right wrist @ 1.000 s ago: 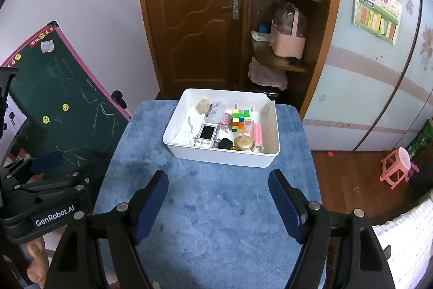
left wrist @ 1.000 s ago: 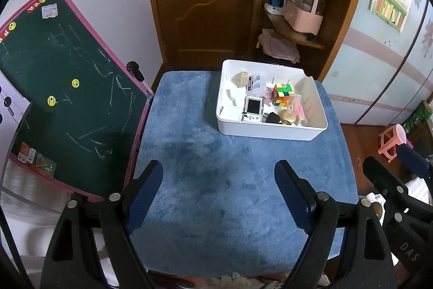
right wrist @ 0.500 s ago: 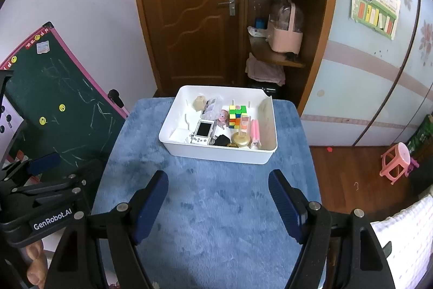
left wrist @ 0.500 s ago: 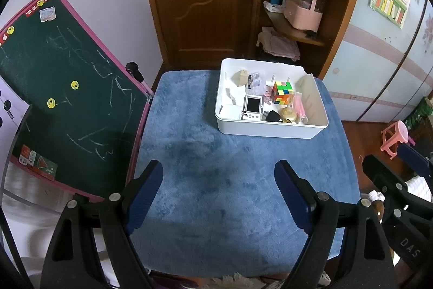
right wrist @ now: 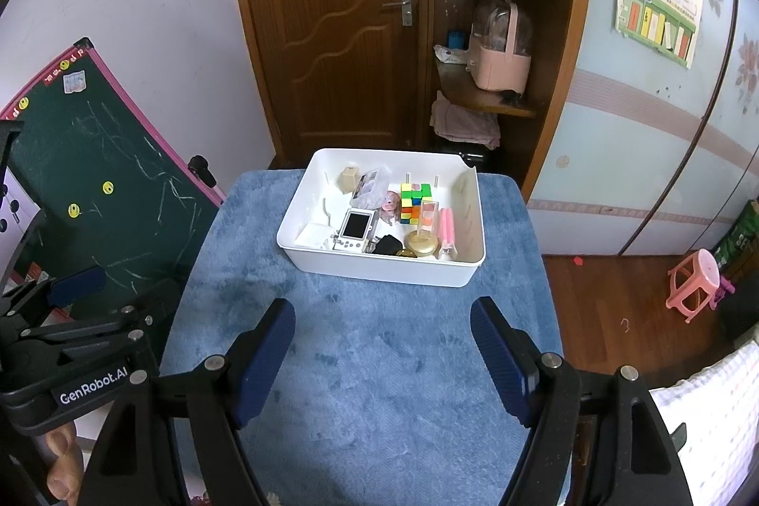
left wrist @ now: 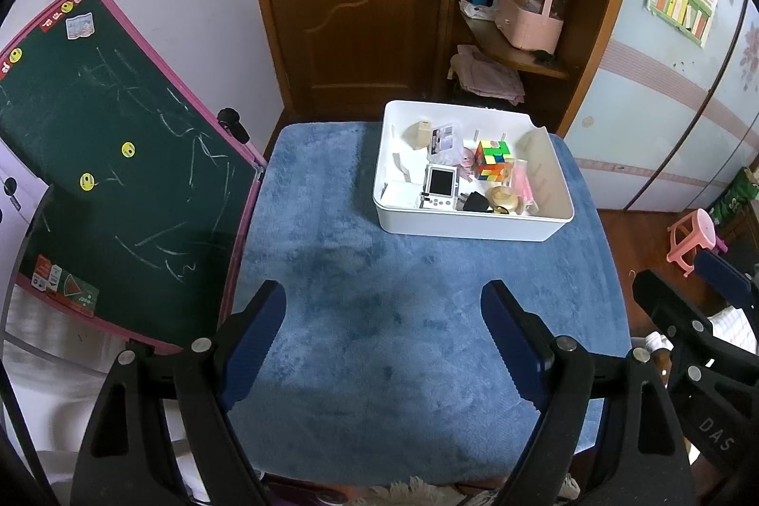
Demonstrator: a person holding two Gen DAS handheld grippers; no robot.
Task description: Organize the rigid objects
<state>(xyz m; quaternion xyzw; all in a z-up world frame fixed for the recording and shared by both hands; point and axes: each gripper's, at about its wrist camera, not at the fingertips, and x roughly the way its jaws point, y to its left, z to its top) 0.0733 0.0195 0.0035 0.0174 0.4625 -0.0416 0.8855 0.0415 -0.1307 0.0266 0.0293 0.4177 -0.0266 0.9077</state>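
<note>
The right tongs (right wrist: 382, 356) hang open and empty above the blue-carpeted tabletop (right wrist: 370, 363) — the white bin (right wrist: 384, 264) sits well ahead of them. Inside lie a colour cube (right wrist: 411, 202), a small handheld console (right wrist: 356, 230), a gold lid (right wrist: 421, 244) and a pink tube (right wrist: 448, 230). The left tongs (right wrist: 76, 283) show at the left edge — beside a chalkboard (right wrist: 95, 174).

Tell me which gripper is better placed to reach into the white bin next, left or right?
Right, probably. In the right wrist view the bin sits straight ahead of the right gripper; in the left wrist view it lies off to the right of the left gripper. Both are open and empty.
</note>
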